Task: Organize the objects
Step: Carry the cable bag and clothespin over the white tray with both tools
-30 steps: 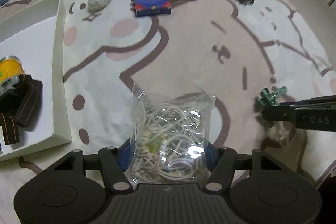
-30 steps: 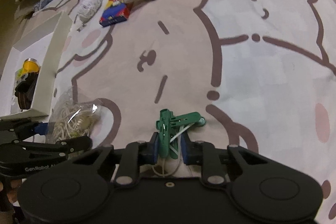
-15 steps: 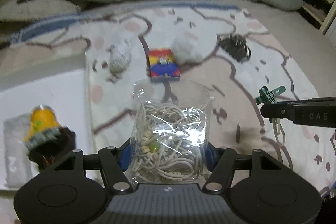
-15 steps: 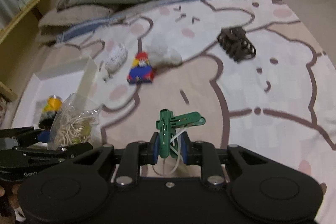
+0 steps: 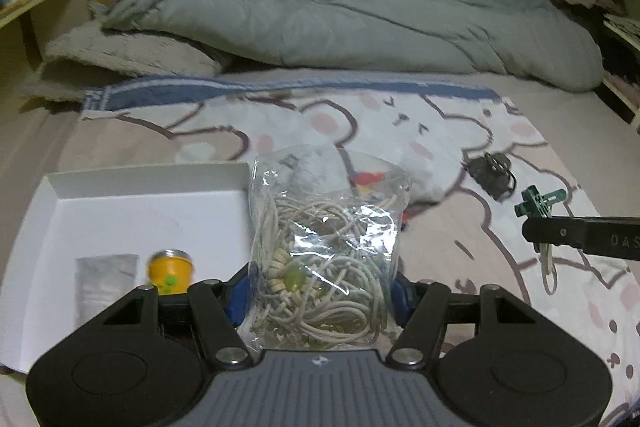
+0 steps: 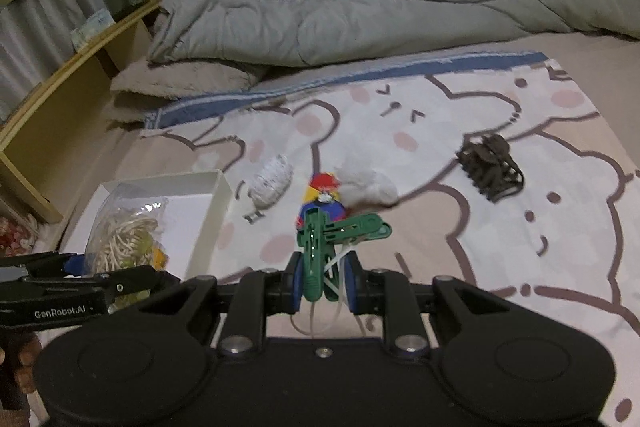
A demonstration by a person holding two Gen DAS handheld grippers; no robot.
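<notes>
My left gripper (image 5: 318,291) is shut on a clear plastic bag of white cords (image 5: 326,251), held above the bed beside the white box (image 5: 132,211). The same bag (image 6: 124,231) shows at the left of the right wrist view, over the white box (image 6: 218,203). My right gripper (image 6: 322,283) is shut on green clothes pegs (image 6: 332,235) with a white loop hanging below. Those green pegs (image 5: 538,203) appear at the right of the left wrist view. A yellow can (image 5: 170,271) and a white packet (image 5: 106,283) lie in the box.
On the bear-print blanket (image 6: 520,267) lie a dark hair claw (image 6: 490,167), a white fluffy wad (image 6: 366,183), a red-blue-yellow packet (image 6: 322,195) and a white cord bundle (image 6: 270,183). A grey duvet (image 6: 380,3) lies behind; a wooden shelf (image 6: 68,67) stands at the left.
Both grippers have risen and tipped up with their loads, so the duvet and wall now show. The bag has shifted toward the white box.
</notes>
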